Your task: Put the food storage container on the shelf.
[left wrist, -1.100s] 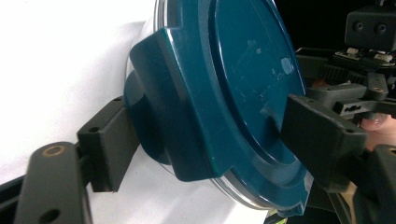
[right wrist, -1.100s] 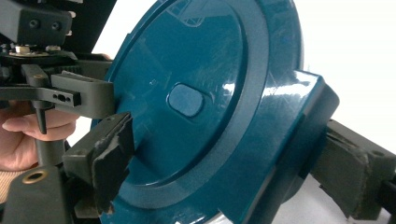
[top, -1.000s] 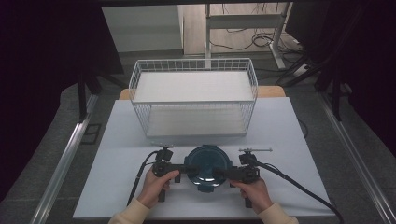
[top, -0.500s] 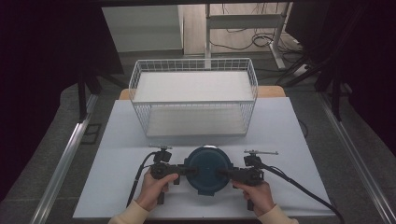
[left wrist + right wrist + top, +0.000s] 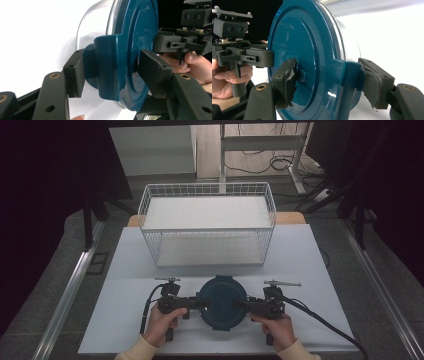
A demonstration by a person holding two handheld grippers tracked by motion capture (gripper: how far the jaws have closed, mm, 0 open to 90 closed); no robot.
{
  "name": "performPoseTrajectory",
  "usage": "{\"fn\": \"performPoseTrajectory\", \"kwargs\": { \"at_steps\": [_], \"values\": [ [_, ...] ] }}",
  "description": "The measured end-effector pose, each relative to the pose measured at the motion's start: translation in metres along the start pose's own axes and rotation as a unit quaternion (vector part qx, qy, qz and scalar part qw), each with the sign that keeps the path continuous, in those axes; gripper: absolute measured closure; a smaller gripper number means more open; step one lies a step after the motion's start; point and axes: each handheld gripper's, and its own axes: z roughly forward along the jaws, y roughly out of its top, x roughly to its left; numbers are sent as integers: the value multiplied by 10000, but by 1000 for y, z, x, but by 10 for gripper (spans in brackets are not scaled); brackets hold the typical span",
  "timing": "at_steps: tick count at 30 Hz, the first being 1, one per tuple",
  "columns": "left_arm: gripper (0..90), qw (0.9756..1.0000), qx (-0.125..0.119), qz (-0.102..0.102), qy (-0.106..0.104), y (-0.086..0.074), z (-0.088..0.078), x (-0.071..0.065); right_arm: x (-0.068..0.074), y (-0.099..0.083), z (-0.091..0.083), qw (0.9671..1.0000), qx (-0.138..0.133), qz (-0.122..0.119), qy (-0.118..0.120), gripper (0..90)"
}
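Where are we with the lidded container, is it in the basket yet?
Not yet. Left gripper and right gripper are each clamped on a side latch of the blue-lidded clear container, near the table's front. The white wire basket remains empty, assuming that's its destination.

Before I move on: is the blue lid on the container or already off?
On. The blue lid sits over the clear container's rim, both side latches folded down; each gripper's jaws clamp one. Sealed tight: cannot tell.
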Motion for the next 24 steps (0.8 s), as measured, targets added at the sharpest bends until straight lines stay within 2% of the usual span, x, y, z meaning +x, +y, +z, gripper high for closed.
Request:
{"fn": "performPoseTrajectory", "kwargs": {
  "at_steps": [4, 12, 24],
  "values": [
    [426, 10000, -44, 62, 17, 1, -1, -2, 1, 0, -2, 9999, -13, -143, 13, 340],
    [435, 9998, -117, 178, 24, 3, -6, -8, 3, 2, -4, 9997, -79, -229, 79, 340],
    [438, 9991, -266, 336, -1, 7, -16, -18, 15, 10, -12, 9980, -223, -590, 71, 340]
  ]
}}
